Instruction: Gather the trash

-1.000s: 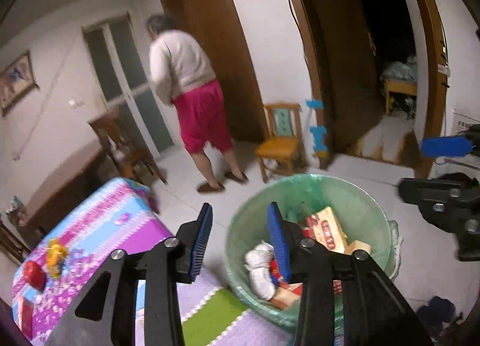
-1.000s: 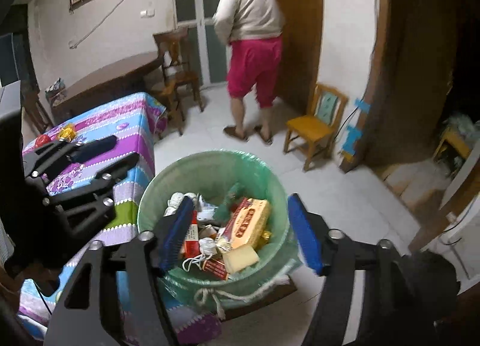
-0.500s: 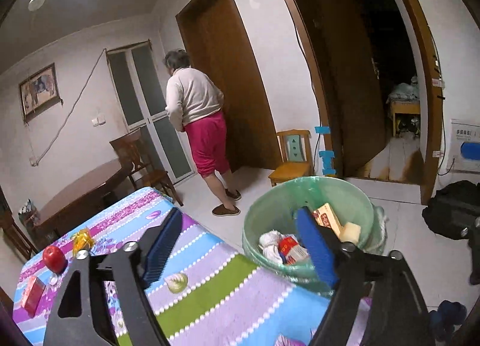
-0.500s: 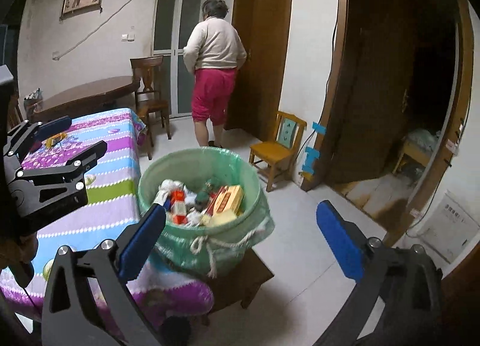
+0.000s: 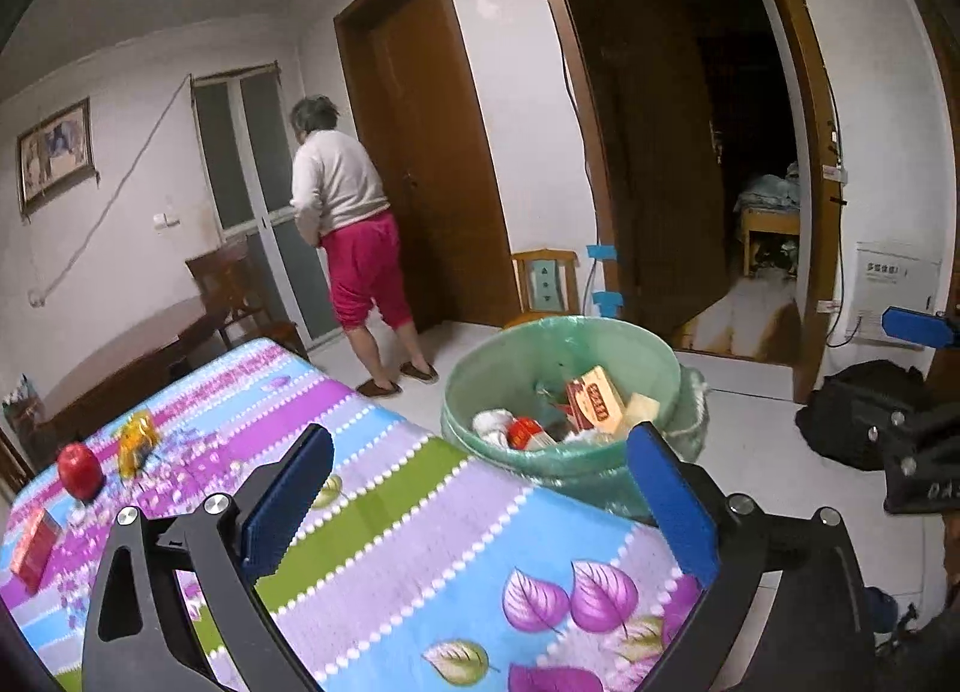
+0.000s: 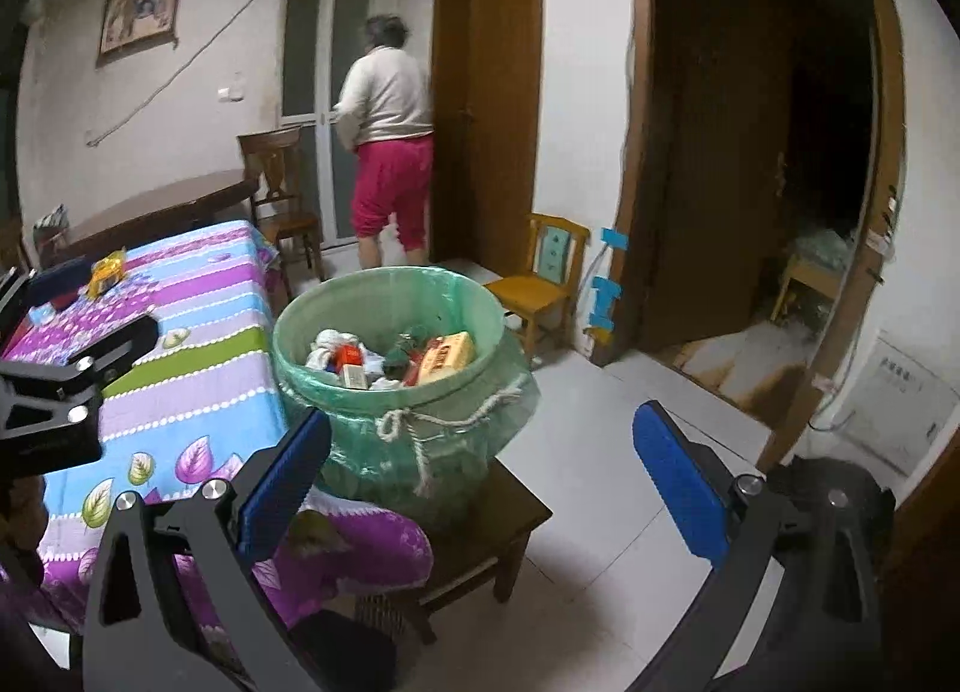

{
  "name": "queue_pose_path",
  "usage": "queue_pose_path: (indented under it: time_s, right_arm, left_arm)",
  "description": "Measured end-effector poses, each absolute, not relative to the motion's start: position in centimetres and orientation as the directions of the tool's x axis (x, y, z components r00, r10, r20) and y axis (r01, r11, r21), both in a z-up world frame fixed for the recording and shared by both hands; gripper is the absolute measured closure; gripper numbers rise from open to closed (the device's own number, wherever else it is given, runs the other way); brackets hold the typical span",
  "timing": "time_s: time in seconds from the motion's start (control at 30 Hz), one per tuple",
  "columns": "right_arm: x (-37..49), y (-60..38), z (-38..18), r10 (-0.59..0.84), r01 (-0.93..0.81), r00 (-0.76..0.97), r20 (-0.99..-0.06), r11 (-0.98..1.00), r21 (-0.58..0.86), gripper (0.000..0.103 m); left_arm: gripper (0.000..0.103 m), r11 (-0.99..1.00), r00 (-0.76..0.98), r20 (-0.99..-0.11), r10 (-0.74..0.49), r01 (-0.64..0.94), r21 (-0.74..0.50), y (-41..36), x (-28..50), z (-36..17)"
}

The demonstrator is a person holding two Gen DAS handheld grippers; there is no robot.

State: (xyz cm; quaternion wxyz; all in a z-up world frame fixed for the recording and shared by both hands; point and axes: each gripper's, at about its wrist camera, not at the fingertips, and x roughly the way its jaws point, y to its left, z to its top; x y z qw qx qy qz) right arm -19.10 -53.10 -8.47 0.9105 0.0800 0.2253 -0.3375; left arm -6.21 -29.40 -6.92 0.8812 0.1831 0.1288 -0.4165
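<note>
The trash bin (image 6: 390, 332), a round tub lined with a translucent green bag, is seen standing on a low dark wooden stool (image 6: 480, 518) just beside the corner of the bench (image 5: 420, 542), which is covered by a cloth striped in blue, purple and green with printed leaves. The bag is folded over the rim and bound round the outside with a white cord (image 6: 414, 428) knotted at the front. The tub is filled nearly to the rim: a yellow and red carton (image 5: 594, 398) lies tilted on top, a pale block (image 5: 642, 407) is beside it, and crumpled white paper (image 5: 492, 422) and a red wrapper (image 5: 528, 431) are heaped at the nearer side. The left tongs (image 5: 480, 506) are held wide over the bench cloth, their jaws having just been opening, with nothing between the blue pads. The right tongs (image 6: 480, 482) are likewise spread wide and empty, held short of the bin and the floor tiles. On the far end of the bench a red apple (image 5: 78, 470), a yellow wrapper (image 5: 138, 440) and a small red box (image 5: 36, 545) are left lying. A person (image 5: 354, 236) in a pale top and pink shorts is seen from behind at a brown door.
</note>
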Motion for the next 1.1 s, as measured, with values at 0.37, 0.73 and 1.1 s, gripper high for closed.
queue_pose_path:
  time_s: [0.37, 0.73, 1.1]
  right_arm:
    - [-19.3, -51.8, -7.4, -0.606, 0.651, 0.674, -0.423, 0.758, -0.050, 0.006]
    - [-19.5, -51.8, -7.2, -0.616, 0.663, 0.667, -0.419, 0.748, -0.044, 0.006]
    - [-19.5, -52.3, -7.5, -0.624, 0.673, 0.659, -0.420, 0.739, -0.042, 0.006]
  left_arm:
    - [0.005, 0.584, 0.608, -0.374, -0.700, 0.789, 0.188, -29.0, -6.0, -5.9]
    - [0.005, 0.608, 0.624, -0.366, -0.690, 0.775, 0.174, -29.2, -5.2, -5.7]
    - [0.005, 0.563, 0.554, -0.417, -0.720, 0.818, 0.115, -29.3, -4.4, -5.9]
